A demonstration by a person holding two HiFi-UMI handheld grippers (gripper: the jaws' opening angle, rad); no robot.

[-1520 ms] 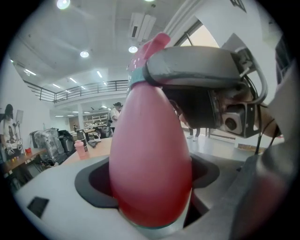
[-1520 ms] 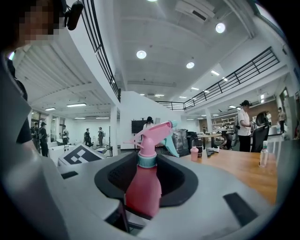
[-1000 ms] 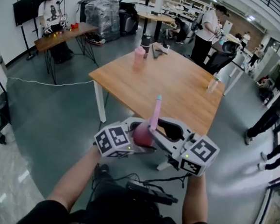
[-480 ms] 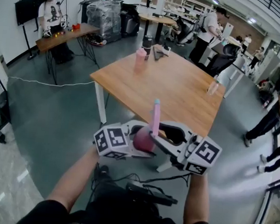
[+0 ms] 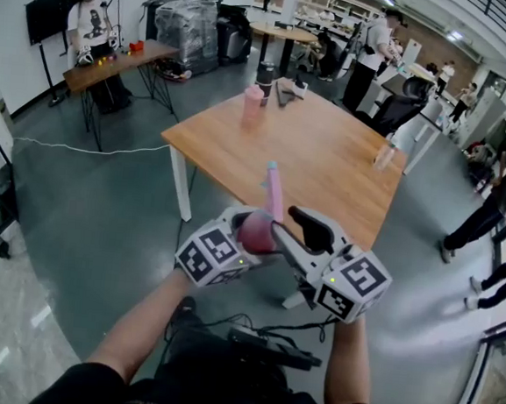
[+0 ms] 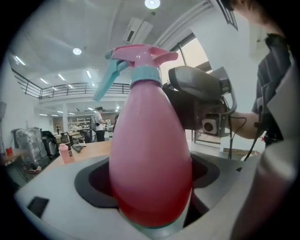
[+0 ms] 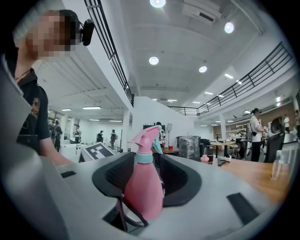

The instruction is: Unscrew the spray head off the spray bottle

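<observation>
A pink spray bottle [image 6: 149, 159] with a pink spray head [image 6: 140, 54], teal trigger and teal collar fills the left gripper view. My left gripper [image 6: 150, 197] is shut on its round body. In the head view the bottle [image 5: 256, 230] sits just in front of my chest, its spray head [image 5: 271, 179] pointing up and leaning slightly left. My right gripper [image 5: 291, 233] is beside it on the right; its jaws have just been opening. In the right gripper view the bottle [image 7: 143, 187] stands between the dark pads [image 7: 180, 183] with a gap, not pressed.
A wooden table [image 5: 326, 172] lies ahead, with a pink bottle [image 5: 252, 102], a dark cup [image 5: 264, 71] and a clear bottle [image 5: 385, 153] on it. People stand and sit beyond it. A white cable [image 5: 90, 149] crosses the grey floor on the left.
The right gripper's jaws have spread away from the bottle and that gripper has turned a little. The bottle's top has tipped to the left, with the left gripper shifted slightly right.
</observation>
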